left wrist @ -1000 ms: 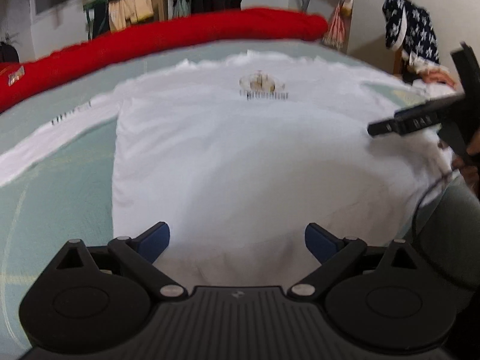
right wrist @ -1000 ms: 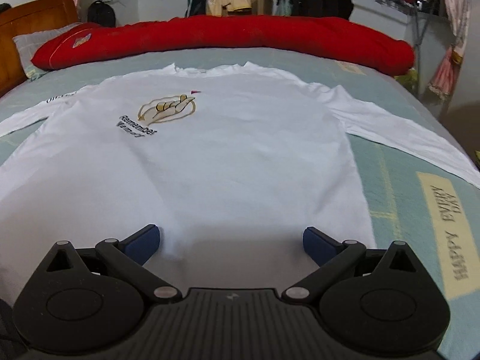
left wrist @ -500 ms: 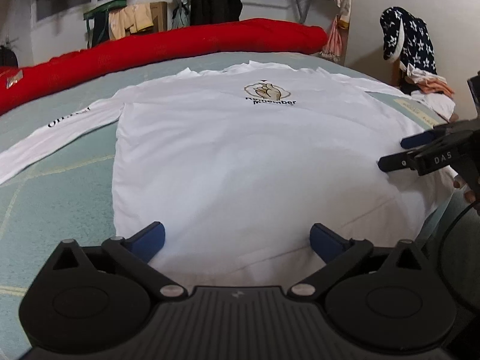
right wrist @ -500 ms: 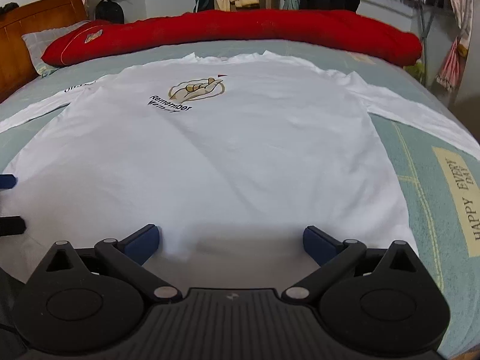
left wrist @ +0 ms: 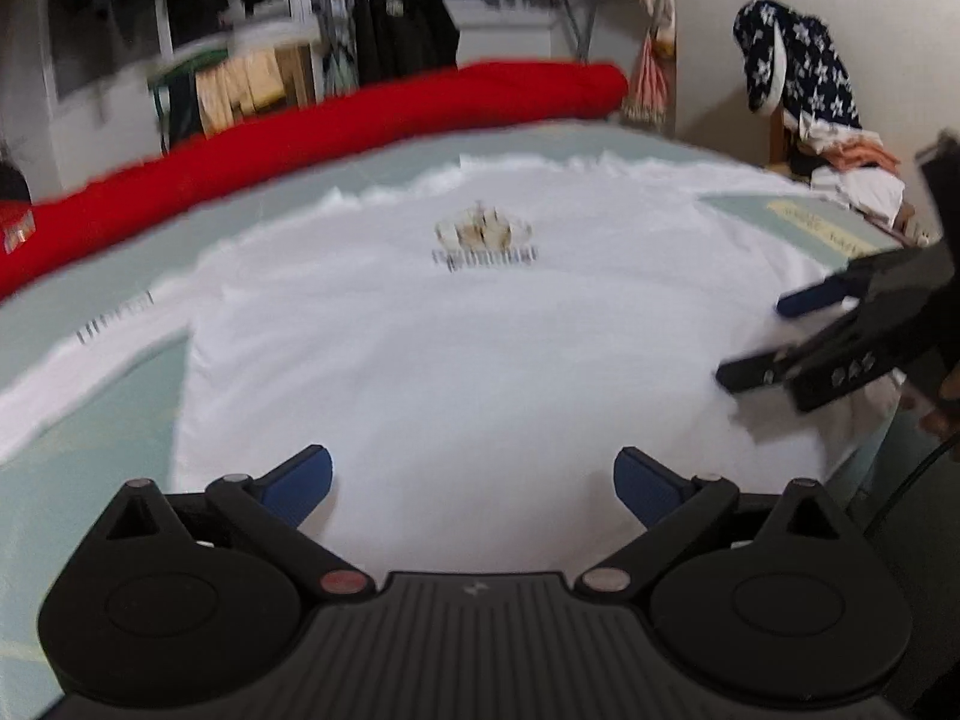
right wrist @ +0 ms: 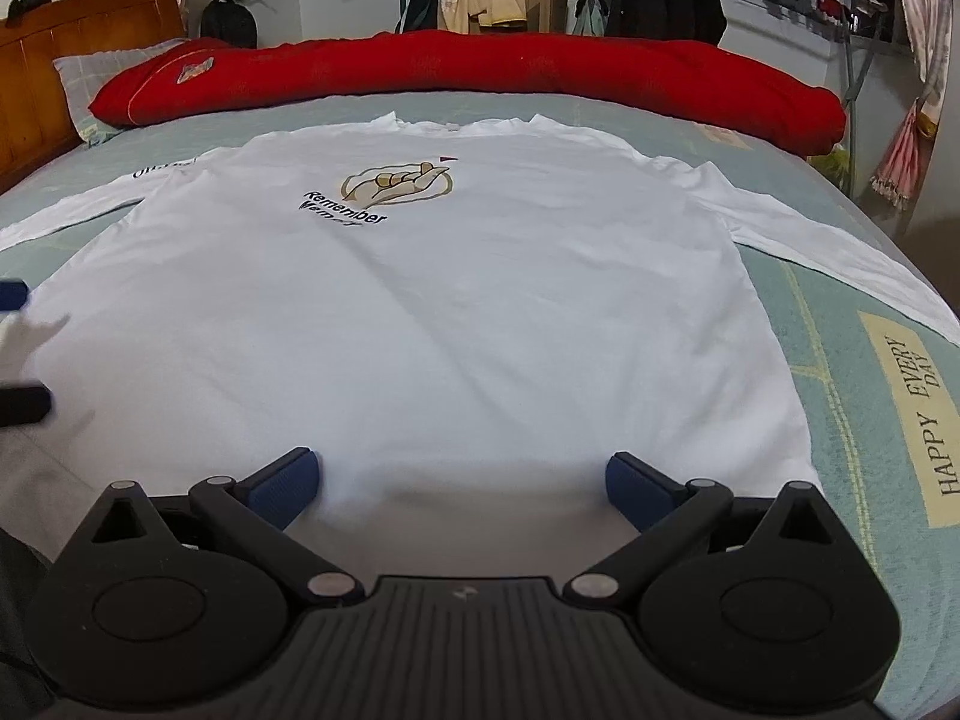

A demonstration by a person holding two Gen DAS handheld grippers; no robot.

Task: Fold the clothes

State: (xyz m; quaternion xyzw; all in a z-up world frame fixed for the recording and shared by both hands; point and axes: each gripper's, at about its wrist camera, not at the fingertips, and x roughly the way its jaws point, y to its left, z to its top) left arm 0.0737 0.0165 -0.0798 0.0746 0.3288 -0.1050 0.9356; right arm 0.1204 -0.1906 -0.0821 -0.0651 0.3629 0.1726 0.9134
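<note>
Shirt: white long-sleeve shirt (right wrist: 456,312) flat on bed (right wrist: 852,372), hem at near edge.
Left gripper (left wrist: 473,480): fingers wide, over hem.
Right gripper (right wrist: 459,483): fingers wide, over hem.

The white cloth long-sleeved shirt (right wrist: 456,324) looks smooth and matt on the pale green woven bedsheet (right wrist: 840,360). The matt black plastic right gripper (right wrist: 459,480) has ribbed blue pads (right wrist: 282,483) and shiny metal pivot pins (right wrist: 321,585). Beyond lie a soft red fabric bolster (right wrist: 480,69) and a glossy brown wooden headboard (right wrist: 36,84).

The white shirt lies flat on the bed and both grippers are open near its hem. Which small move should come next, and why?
Probably lower both open grippers, left and right, onto the hem of the white shirt and pinch it: the shirt is spread flat, sleeves out, nothing held yet.
</note>
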